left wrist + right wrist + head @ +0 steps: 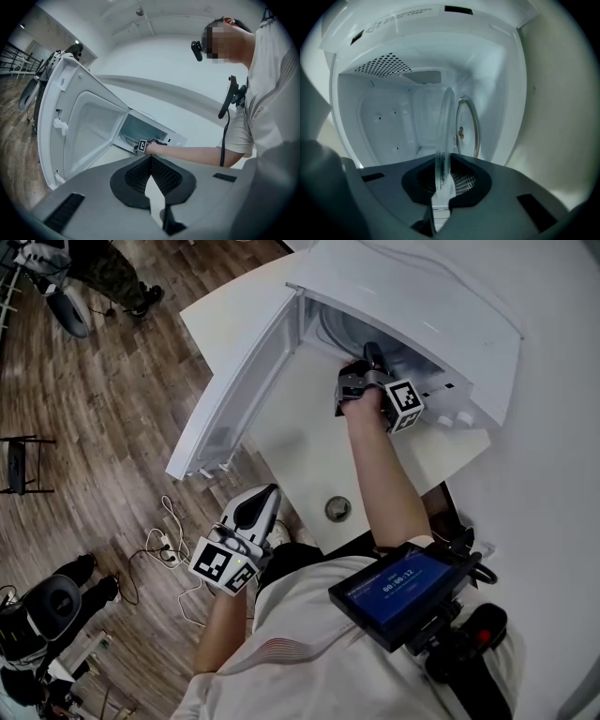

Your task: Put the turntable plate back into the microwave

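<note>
Right hand-held gripper [373, 360] is reaching into the mouth of the microwave [422, 315], and its jaws are nearly together, clamped on the rim of the turntable plate [443, 136]. The plate is clear glass, round and thin, seen edge-on in the right gripper view, with a ribbed band just above my dark cross-hatched pads [461, 180]. It sits inside the cavity, just beside a round ring [467, 127] with a small hub at its centre. I can't tell whether plate and ring touch.

The cavity walls [384, 122] are smooth, glossy white, and a patch of small perforations [382, 63] is on the upper face. A line of print [398, 16] runs along the front frame, too small to read. The door [239, 390] hangs wide open, white moulded plastic with a recessed panel.

My left hand-held gripper [255, 510] hangs back off the edge of the white worktop [300, 446], above the wood-plank floor [94, 427]. Its tips are together on nothing. Black-and-white square markers cover its cube [223, 566]. On my chest rig, a blue screen [403, 589] shows white digits I can't read for sure.
</note>
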